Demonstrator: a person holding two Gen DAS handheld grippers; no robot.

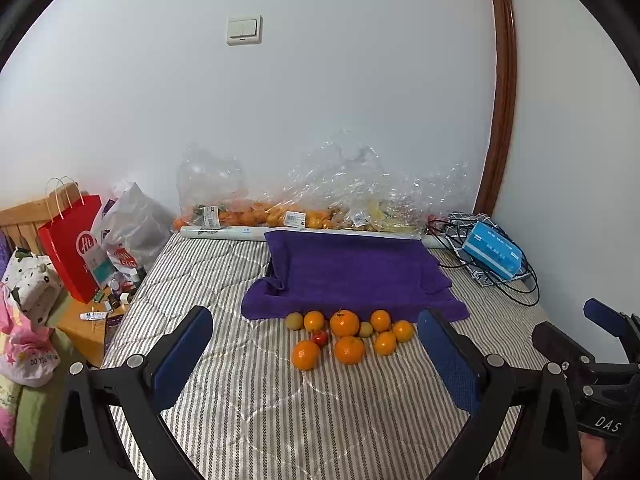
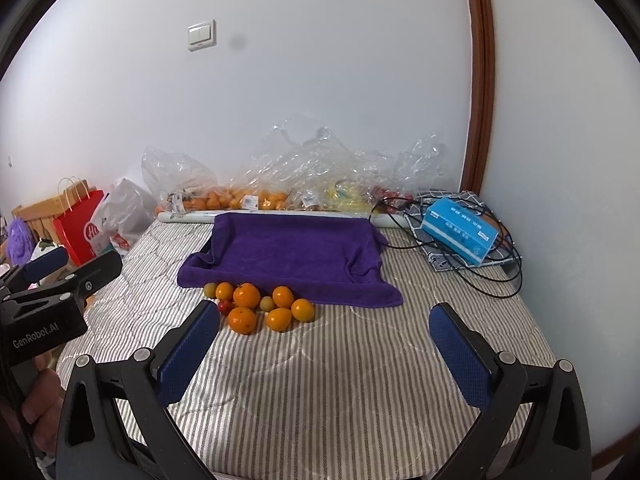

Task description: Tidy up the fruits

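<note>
The left hand-held gripper (image 1: 316,354) was held level and pointed forward, its two blue-padded fingers (image 1: 182,356) spread wide apart with nothing between them. The right hand-held gripper (image 2: 324,350) sat beside it at much the same height, its jaws equally wide and empty. Each tool showed at the edge of the other's view. A hand (image 2: 38,396) gripped the left tool's handle from below, though only partly visible, perhaps bare.

Striped quilted cloth covers the bed (image 1: 248,400). The purple towel (image 1: 352,268) looks soft and matt, the oranges (image 1: 345,323) glossy, the plastic bags (image 1: 344,176) clear and crinkled.
</note>
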